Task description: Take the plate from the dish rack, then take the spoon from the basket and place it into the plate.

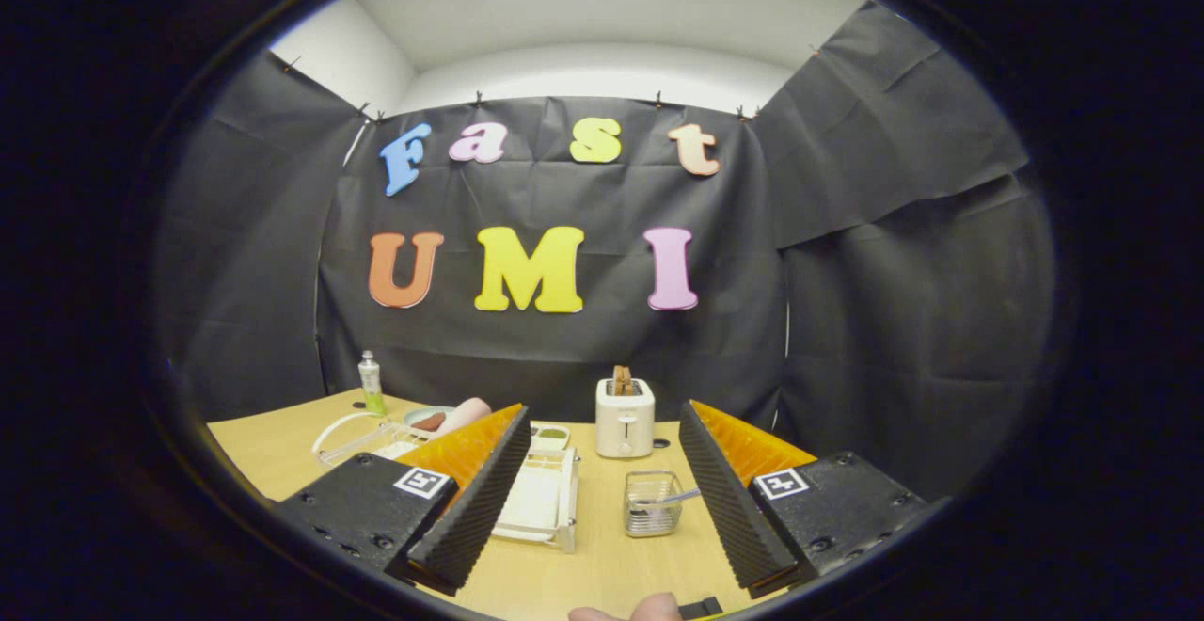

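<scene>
Spoon (664, 499) sits in the wire basket (652, 504), low centre-right of the frame, between the gripper (602, 499) fingers, which are spread wide, gripping nothing. Dish rack (541, 503) lower centre-left, plate indistinct; toaster (625, 417) beyond.

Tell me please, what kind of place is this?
Probably a staged recording booth set up as a small kitchen, not a real one. Black cloth walls surround a wooden table with a toaster, a dish rack and a basket holding a spoon. The gripper is open.

White toaster (625, 419), tan table (282, 452), clear basket (653, 502), green-bottomed bottle (372, 383)
</scene>
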